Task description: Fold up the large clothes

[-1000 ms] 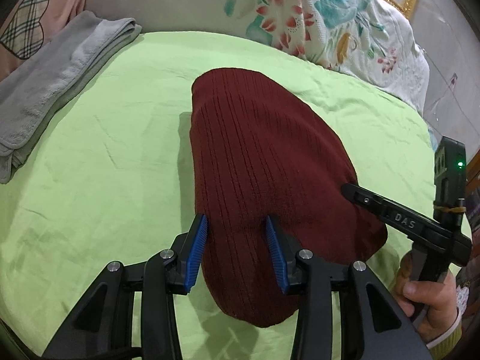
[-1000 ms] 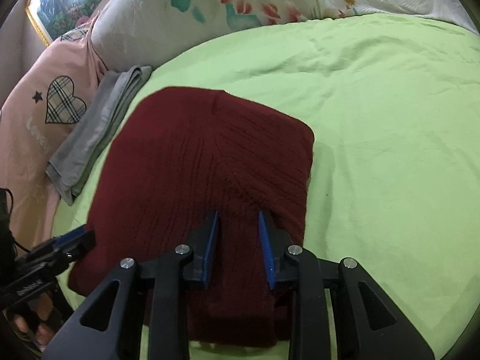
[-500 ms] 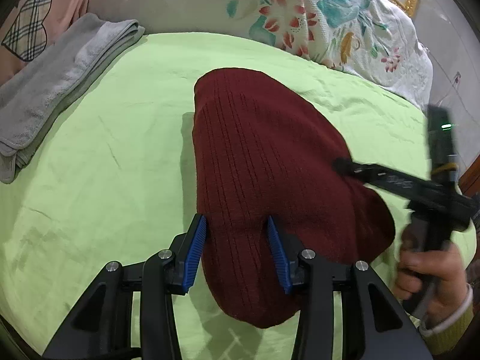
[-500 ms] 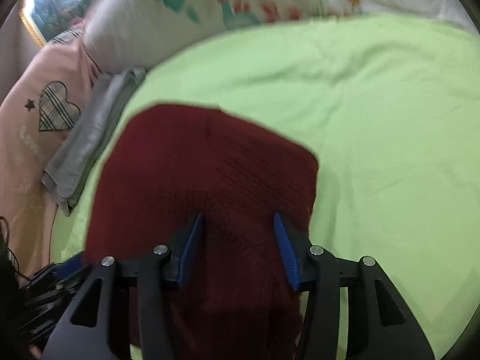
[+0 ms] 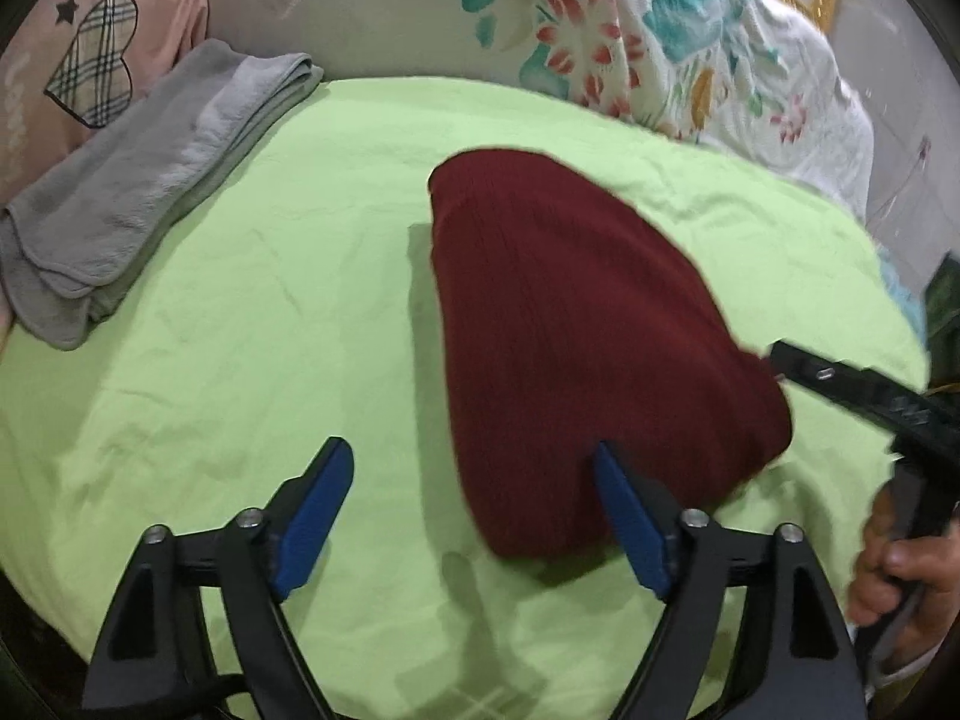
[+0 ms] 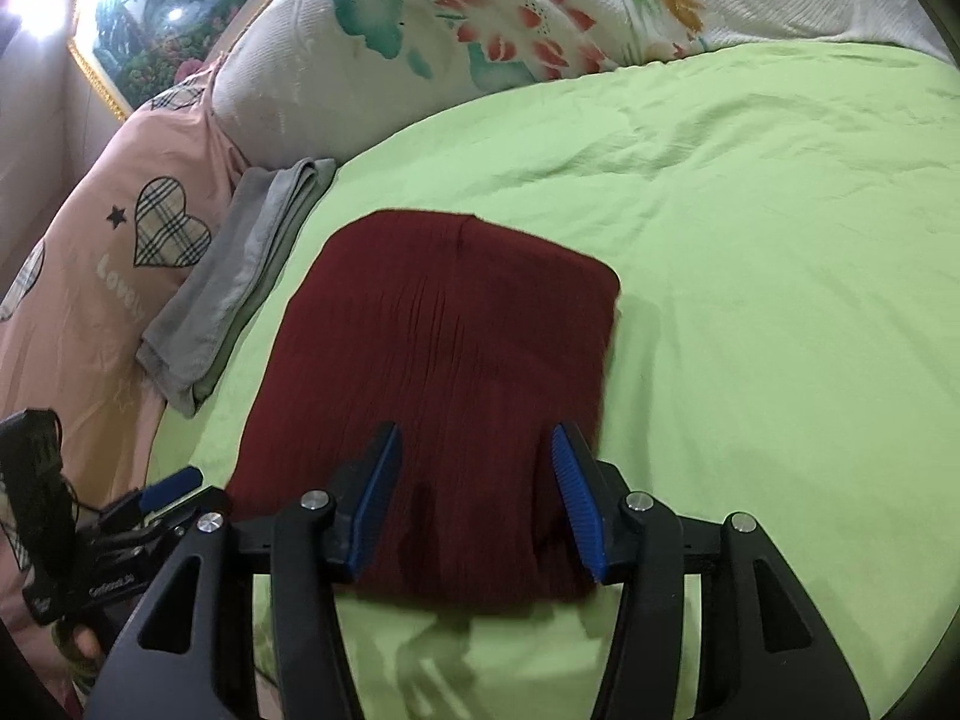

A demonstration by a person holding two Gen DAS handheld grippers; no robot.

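Lying folded mid-frame in both views: dark red ribbed knit sweater (image 5: 576, 336) on the light green bedsheet (image 5: 252, 312), rectangular bundle. Left tool (image 5: 474, 516) spread wide at bottom of left wrist view, blue pads (image 5: 315, 504) empty; right-side pad overlaps the sweater's near edge, contact unclear. Right tool (image 6: 474, 504) also spread, bottom centre of right wrist view, fingers straddling the near edge, gripping nothing. Right tool (image 5: 864, 390) also enters the left view from the right edge, hand (image 5: 906, 576) on its handle. Folded grey towel (image 5: 132, 204) upper left, apart from the sweater. Pink heart-print pillow (image 6: 102, 276) and floral pillow (image 6: 480, 30) along the top.
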